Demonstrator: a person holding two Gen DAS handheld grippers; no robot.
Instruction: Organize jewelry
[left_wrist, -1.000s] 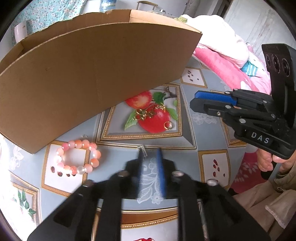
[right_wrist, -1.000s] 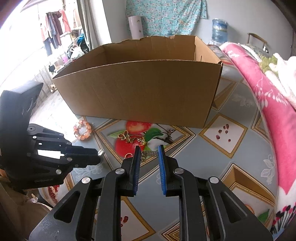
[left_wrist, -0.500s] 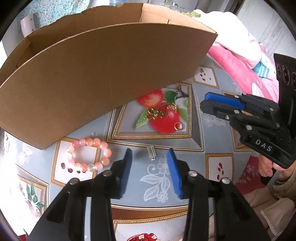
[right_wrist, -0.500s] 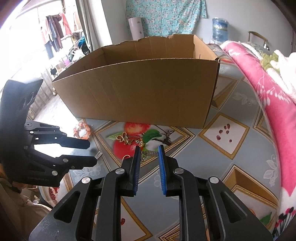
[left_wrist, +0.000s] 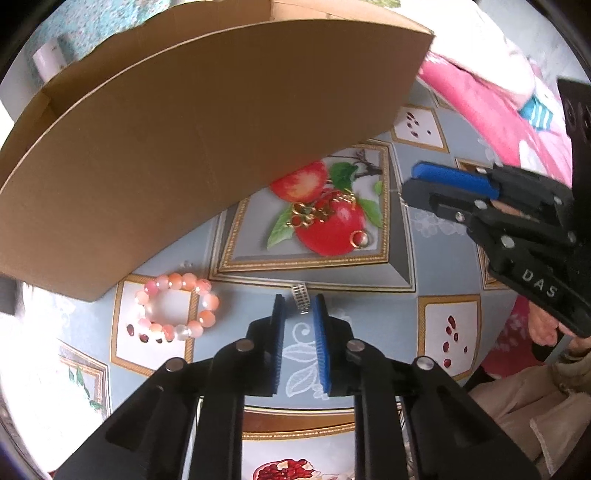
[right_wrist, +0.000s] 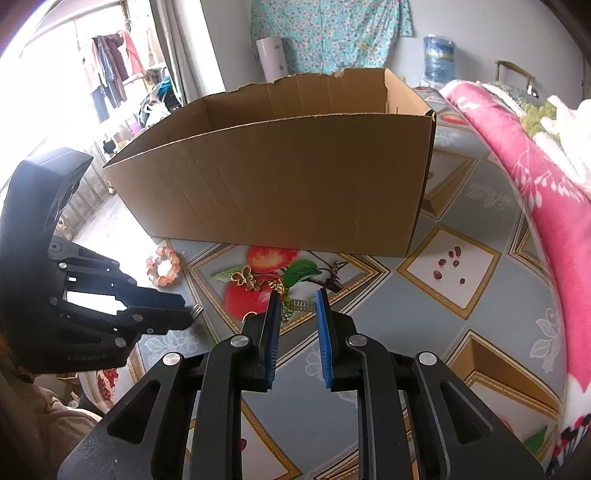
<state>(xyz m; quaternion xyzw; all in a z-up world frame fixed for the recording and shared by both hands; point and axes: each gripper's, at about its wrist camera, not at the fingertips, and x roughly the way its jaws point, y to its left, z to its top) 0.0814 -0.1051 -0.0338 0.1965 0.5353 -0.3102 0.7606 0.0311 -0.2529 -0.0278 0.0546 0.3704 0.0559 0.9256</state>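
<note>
Fruit-print tablecloth (left_wrist: 436, 258); left gripper (left_wrist: 298, 314) jaws closing around silver clasp (left_wrist: 301, 298), seemingly untouched

bead bracelet (left_wrist: 177, 308): pink, flat, beside box (left_wrist: 207, 140); silver clasp (left_wrist: 301, 298): right of it; gold charms (left_wrist: 314, 214): on apple print

A bead bracelet (left_wrist: 177, 308) lies left of a small clasp (left_wrist: 301, 298), before the box (left_wrist: 207, 133).

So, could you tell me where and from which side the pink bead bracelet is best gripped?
Grip one side of the pink bead bracelet, across its ring of beads, with one finger inside the open centre and one outside. Come from above: it lies flat on the patterned tablecloth, so no edge stands up for a sideways approach. The side away from the cardboard box probably leaves more room.
</note>
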